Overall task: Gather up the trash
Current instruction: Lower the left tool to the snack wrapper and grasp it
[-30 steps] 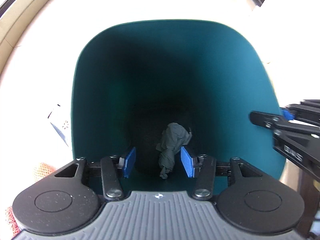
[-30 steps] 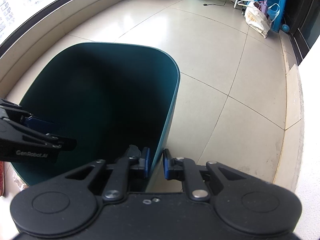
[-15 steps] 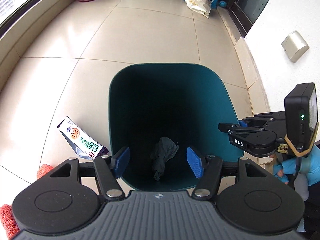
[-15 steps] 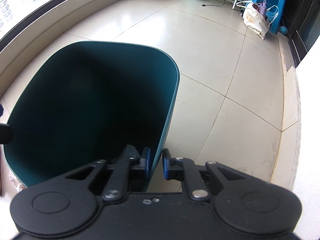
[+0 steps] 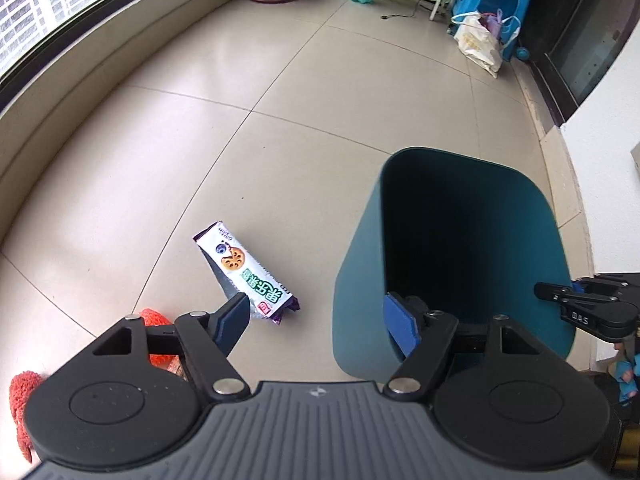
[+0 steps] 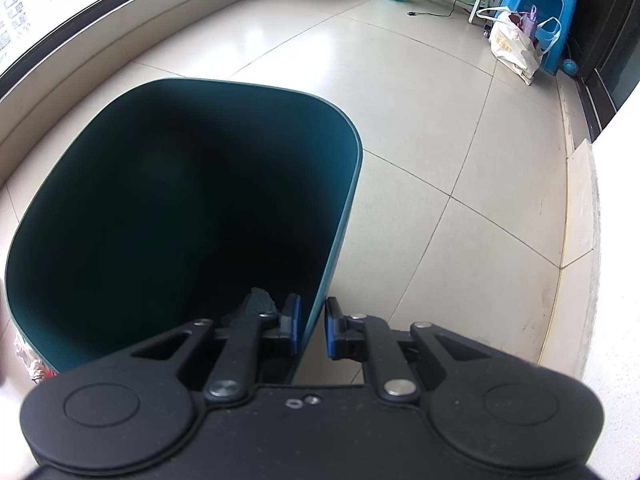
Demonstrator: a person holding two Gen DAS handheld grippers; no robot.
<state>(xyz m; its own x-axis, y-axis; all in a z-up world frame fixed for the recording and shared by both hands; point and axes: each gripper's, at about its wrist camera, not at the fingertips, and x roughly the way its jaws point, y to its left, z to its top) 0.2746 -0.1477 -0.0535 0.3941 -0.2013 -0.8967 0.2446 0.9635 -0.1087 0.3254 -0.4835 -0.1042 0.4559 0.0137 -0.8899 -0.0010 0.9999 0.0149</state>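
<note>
**Operator:** Now, which item do I take, and where does it lie?

**Guide:** You take the snack wrapper [image 5: 246,272]. It lies flat on the tiled floor [image 5: 280,120], just left of the teal bin [image 5: 360,300] and apart from its wall. Your left gripper [image 5: 318,322] hangs above the floor with its jaws opening wide and nothing between them.

**Operator:** How will the wrapper handle?

**Guide:** Judge it as light, thin and crinkly — a glossy film that can slide under a pad. Its near end looks crimped and slightly raised; take hold there or across the narrow width, where the film can fold between your pads [image 5: 232,320]. A flat approach against the tile is likely to push it away.

**Operator:** And the right gripper?

**Guide:** Your right gripper [image 6: 312,330] stands narrow, its pads either side of the bin's rim [image 6: 344,216] and apparently gripping the wall. That steadies the bin.

**Operator:** What room do I have?

**Guide:** Open tile lies beyond and to the left of the wrapper. Watch the bin wall on your right and the orange fuzzy object [image 5: 154,318] near your left finger — keep clear of both as you descend. A dark crumpled item [image 6: 260,300] sits inside the bin.
</note>
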